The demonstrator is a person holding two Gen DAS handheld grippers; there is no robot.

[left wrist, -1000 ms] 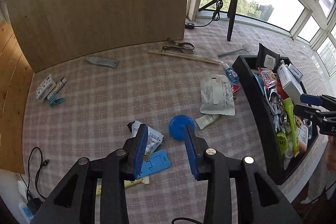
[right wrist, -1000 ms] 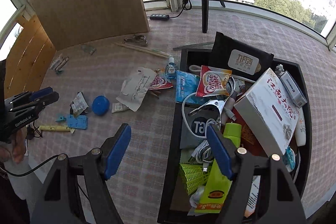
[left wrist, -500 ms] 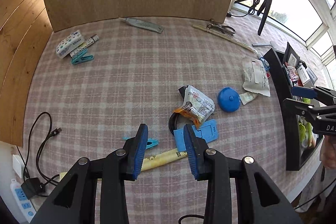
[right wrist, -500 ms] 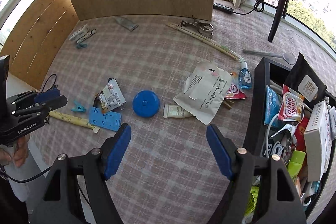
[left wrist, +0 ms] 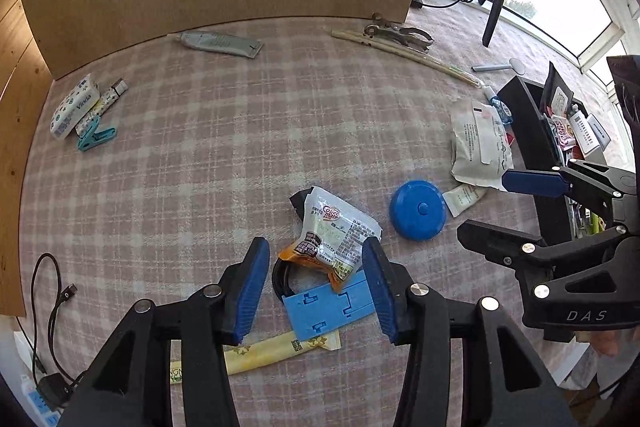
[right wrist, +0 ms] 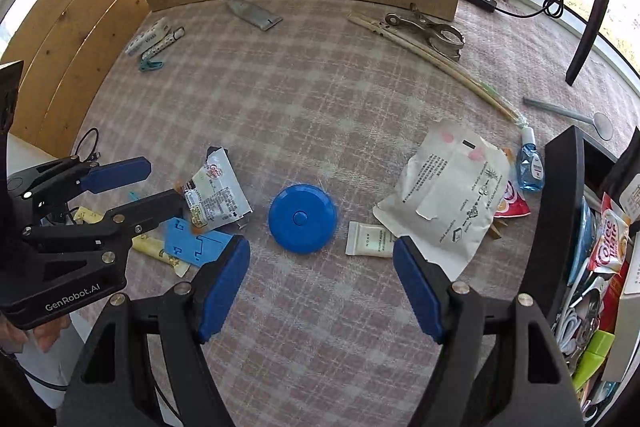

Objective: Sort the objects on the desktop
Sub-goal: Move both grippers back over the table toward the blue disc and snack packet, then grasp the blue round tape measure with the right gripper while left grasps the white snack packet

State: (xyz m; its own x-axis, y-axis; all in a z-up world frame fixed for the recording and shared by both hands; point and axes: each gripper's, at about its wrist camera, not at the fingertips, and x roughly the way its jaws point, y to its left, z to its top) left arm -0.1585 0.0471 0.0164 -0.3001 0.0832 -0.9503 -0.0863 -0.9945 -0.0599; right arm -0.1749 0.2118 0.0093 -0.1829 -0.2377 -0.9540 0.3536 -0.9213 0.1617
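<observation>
Left wrist view, left claw (left wrist: 316,285) opening over blue stand (left wrist: 324,311) half hidden by sachet (left wrist: 334,231), right claw (right wrist: 320,277) spread.

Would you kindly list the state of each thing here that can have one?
Left gripper: jaws opening, nothing gripped.
Right gripper: open, empty.
Round blue plastic case: closed, lying flat.
White creamer sachet: crumpled, resting on the blue plastic phone stand.
Black storage bin: open, crowded.

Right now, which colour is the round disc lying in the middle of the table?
The round disc is plain blue. The right wrist view shows it best.
</observation>
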